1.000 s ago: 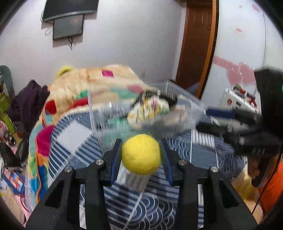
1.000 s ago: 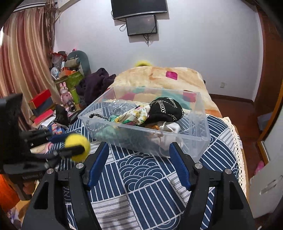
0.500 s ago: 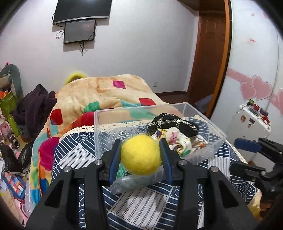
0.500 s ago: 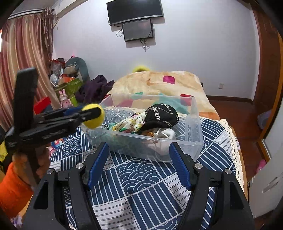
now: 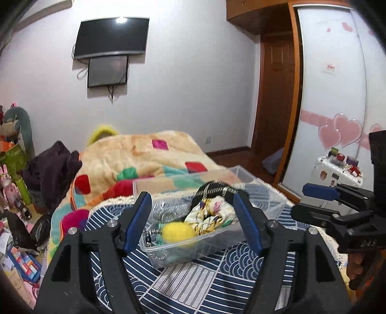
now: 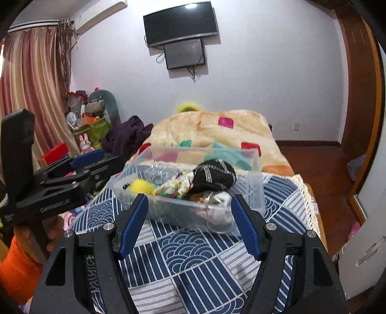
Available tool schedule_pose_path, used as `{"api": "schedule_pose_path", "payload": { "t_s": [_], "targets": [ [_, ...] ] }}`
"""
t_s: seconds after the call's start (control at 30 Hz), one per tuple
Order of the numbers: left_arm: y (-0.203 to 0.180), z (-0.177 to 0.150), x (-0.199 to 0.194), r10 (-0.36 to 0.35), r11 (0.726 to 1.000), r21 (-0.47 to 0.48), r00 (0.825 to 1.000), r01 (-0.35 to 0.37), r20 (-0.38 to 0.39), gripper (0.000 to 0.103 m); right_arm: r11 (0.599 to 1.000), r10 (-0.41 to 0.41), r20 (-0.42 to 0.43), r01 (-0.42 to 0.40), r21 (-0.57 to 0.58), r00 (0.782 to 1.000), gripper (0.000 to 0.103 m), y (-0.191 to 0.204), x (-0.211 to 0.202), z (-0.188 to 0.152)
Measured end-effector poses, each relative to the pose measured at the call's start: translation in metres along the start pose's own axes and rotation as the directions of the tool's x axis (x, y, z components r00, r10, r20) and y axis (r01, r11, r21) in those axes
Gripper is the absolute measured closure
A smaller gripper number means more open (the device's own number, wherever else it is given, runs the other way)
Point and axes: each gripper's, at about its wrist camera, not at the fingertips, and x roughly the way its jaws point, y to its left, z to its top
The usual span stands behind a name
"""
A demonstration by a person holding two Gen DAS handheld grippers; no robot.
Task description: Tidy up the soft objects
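Both spread wide and empty, left tongs and right tongs beside the clear plastic bin, yellow felt ball inside its near-left corner; risks nudging the bin across the bed.

A bin is set on a patterned cloth that is spread over the near end of a bed. A ball is seen inside the bin at its left end, with a patterned fabric bundle just to its right and a dark knitted item further right, partly on top of the pile. A blanket is laid behind the bin. Two screens are mounted on the wall beyond the bed. Clutter is piled to the bed's left, and a door is found to its right.
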Motion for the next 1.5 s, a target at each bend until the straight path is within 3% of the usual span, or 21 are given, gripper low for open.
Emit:
{"api": "schedule_pose_path", "payload": {
  "t_s": [0.13, 0.3, 0.43, 0.8, 1.5],
  "targets": [
    [-0.002, 0.01, -0.023, -0.009, 1.0, -0.009, 0.998, 0.009, 0.066, 0.025, 1.0, -0.02, 0.071, 0.02, -0.004, 0.997, 0.022, 0.004, -0.015, 0.009],
    [-0.007, 0.02, -0.046, -0.004, 1.0, -0.003, 0.991, 0.004, 0.137, 0.014, 0.999, -0.031, 0.16, 0.032, -0.001, 0.987, 0.019, 0.006, -0.036, 0.021],
    [-0.013, 0.021, -0.061, 0.025, 1.0, 0.011, 0.984, -0.027, 0.178, 0.004, 0.999, -0.054, 0.227, 0.053, 0.012, 0.972, 0.0, 0.008, -0.047, 0.026],
    [-0.01, 0.025, -0.072, 0.042, 0.999, -0.014, 0.977, -0.04, 0.208, 0.001, 0.996, -0.084, 0.305, 0.088, 0.003, 0.949, 0.0, 0.015, -0.064, 0.028],
    [-0.011, 0.022, -0.074, 0.041, 0.999, -0.002, 0.977, -0.041, 0.211, 0.0, 0.997, -0.076, 0.311, 0.08, -0.001, 0.947, 0.0, 0.017, -0.063, 0.028]
  ]
}}
